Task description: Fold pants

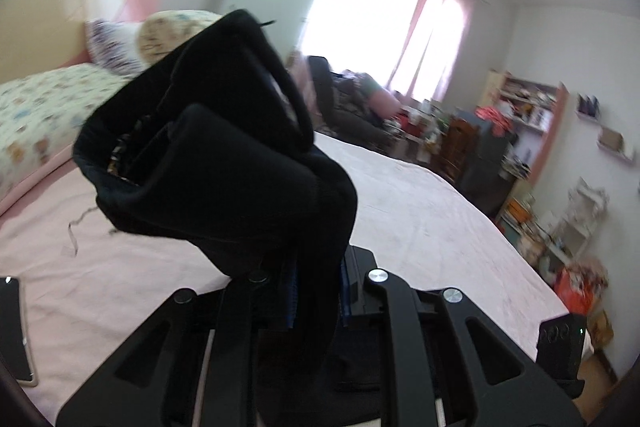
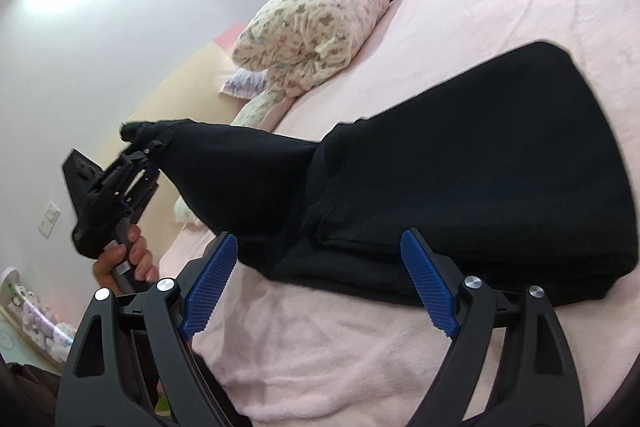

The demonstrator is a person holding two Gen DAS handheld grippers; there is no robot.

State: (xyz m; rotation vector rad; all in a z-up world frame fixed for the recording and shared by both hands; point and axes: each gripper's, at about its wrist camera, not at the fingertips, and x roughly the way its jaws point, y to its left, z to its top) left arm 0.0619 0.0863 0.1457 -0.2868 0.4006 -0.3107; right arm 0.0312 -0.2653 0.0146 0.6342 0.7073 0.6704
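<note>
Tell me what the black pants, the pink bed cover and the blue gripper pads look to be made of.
Black pants: thick matte knit, probably fleece or cotton jersey; soft rolled edges, no sheen.
Pink bed cover: plush, fuzzy pile, likely fleece; mottled nap.
Blue pads on the right gripper: ridged rubber or plastic; fine grid texture.

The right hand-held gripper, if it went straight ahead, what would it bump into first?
Most likely the black pants on the pink bed. The right hand-held gripper is open with their near edge just ahead, though depth is hard to judge.
</note>
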